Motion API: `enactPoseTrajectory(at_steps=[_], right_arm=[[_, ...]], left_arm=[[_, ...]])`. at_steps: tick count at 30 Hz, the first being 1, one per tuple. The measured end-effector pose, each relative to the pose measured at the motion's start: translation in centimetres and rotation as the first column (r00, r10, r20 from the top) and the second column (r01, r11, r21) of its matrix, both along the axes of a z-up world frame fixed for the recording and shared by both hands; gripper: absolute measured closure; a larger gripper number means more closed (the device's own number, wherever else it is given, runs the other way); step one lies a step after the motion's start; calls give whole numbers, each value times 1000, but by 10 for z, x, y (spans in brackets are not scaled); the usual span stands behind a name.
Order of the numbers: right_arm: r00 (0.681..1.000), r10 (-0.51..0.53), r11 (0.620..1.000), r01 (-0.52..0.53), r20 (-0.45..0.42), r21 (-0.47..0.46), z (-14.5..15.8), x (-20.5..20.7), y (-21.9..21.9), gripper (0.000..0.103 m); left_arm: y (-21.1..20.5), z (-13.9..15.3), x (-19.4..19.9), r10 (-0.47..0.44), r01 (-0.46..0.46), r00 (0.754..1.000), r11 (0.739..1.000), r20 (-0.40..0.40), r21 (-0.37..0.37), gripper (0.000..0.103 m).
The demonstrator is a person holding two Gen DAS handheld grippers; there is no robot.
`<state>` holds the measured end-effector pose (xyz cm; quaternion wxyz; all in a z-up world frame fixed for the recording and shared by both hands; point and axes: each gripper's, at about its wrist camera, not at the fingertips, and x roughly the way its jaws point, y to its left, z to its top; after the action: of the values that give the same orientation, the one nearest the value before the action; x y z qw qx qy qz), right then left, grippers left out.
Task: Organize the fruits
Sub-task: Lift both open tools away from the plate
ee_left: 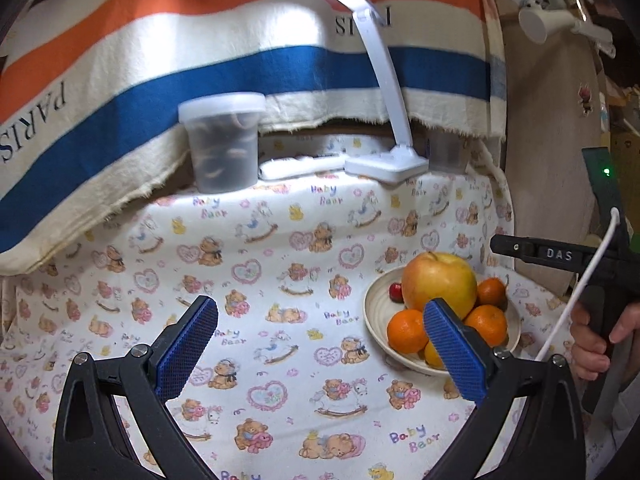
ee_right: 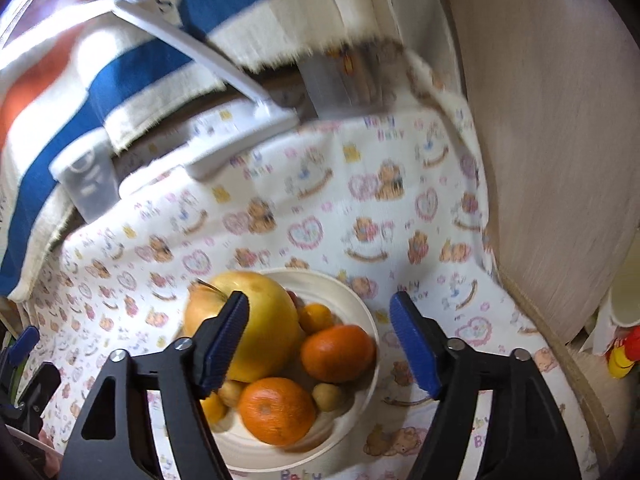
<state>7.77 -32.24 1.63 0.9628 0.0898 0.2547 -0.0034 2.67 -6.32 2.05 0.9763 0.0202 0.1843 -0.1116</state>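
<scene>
Apple (ee_left: pixel 438 284) and oranges (ee_left: pixel 407 330) in bowl (ee_left: pixel 374 304) on cloth (ee_left: pixel 280 280). Tub (ee_left: pixel 222 144) and lamp (ee_left: pixel 386 162) behind, by the hanging towel (ee_left: pixel 200 52).

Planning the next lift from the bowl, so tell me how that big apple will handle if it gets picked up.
The apple looks smooth and rounded, so the pads may slip. It is by far the biggest fruit in the bowl, probably heavy. It rests among the oranges, so lifting it could set them rolling.
</scene>
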Motion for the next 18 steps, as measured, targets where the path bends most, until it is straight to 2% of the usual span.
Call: enactPoseTrajectory(at_steps=[5,7,9,14,18], right_arm=[[993,14,996,-3,118,-90,13,-19,18,15],[989,20,993,-3,147,-116,14,-25,27,10],[986,45,992,-26,163,-120,14,-30,35,0],[966,111,981,-69,233,-179,17,-49,59,0],[958,83,988,-43,276,-146,10,-56,62,0]], left_arm=[[8,5,-6,9,-7,999,999,40,-31,1],[10,5,-6,17,-15,998,1000,58,-26,1],[10,6,-5,37,-36,997,999,71,-13,1],[19,3,-8,71,-68,991,997,111,-34,1],[24,-2,-6,66,-62,991,998,118,-33,1]])
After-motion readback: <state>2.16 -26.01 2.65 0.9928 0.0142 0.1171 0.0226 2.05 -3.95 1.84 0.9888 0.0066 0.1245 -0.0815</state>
